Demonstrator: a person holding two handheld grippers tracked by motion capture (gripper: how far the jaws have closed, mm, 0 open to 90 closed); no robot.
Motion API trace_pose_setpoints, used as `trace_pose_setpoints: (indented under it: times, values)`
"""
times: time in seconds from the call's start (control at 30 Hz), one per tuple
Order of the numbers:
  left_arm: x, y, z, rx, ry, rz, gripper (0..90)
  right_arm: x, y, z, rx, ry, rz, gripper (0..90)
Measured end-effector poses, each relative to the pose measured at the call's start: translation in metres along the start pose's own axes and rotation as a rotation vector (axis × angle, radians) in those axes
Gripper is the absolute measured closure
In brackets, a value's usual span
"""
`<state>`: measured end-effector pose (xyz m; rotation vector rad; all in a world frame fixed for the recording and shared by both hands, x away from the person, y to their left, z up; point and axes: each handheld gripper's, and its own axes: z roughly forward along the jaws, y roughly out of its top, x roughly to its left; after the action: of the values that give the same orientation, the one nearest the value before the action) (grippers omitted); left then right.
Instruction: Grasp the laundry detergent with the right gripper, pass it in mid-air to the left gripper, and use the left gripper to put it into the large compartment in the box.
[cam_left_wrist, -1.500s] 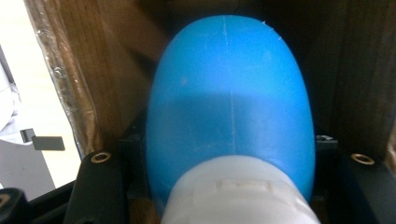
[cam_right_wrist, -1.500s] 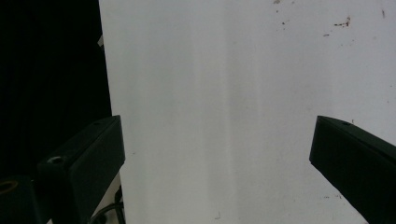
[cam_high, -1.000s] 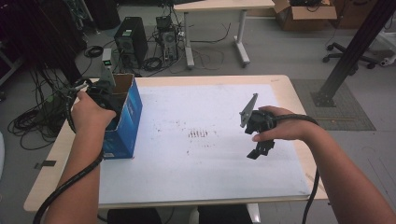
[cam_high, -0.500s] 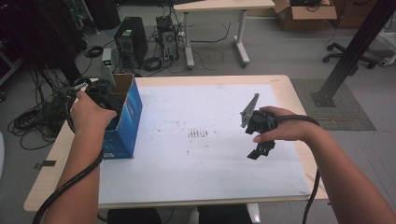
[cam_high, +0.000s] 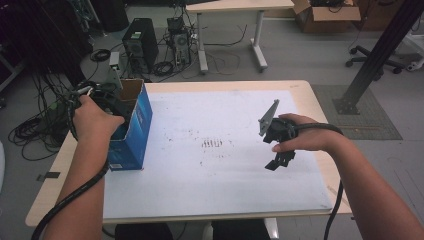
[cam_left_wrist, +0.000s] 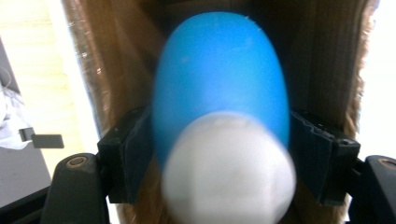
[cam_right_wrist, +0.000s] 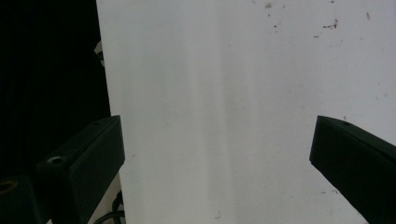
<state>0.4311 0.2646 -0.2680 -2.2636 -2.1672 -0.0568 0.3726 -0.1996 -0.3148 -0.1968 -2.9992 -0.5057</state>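
blue-and-white object (cam_left_wrist: 219, 107): smooth, matt plastic | box (cam_high: 135, 130): glossy blue card, rough brown inside

Black gripper (cam_high: 276, 161) bodies, thick black cables, bare forearms, grey triangular plate (cam_high: 268, 116).

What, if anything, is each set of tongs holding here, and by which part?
The left tongs grip a blue-and-white rounded object across its blue sides, inside the cardboard box. The right tongs are open and hold nothing.

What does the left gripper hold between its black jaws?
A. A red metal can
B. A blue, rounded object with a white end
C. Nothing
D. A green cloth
B: in the left gripper view, the jaws of the left gripper press both sides of the blue, rounded object with a white end, inside the brown cardboard box.
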Motion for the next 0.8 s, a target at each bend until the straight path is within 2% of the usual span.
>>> trace_pose_setpoints:
  times: [0.43,0.53,0.8]
  values:
    - [0.001,-0.005,-0.01,0.002,0.012,-0.003,23.1,0.0,0.002,-0.002,-0.007,-0.004,-0.008,3.3]
    - [0.0,-0.006,-0.013,0.001,0.012,-0.003,19.5,0.001,0.003,-0.003,-0.005,-0.004,-0.012,3.3]
    - [-0.006,-0.008,-0.024,-0.011,0.02,0.027,13.2,0.002,0.003,-0.004,-0.001,-0.001,-0.012,3.3]
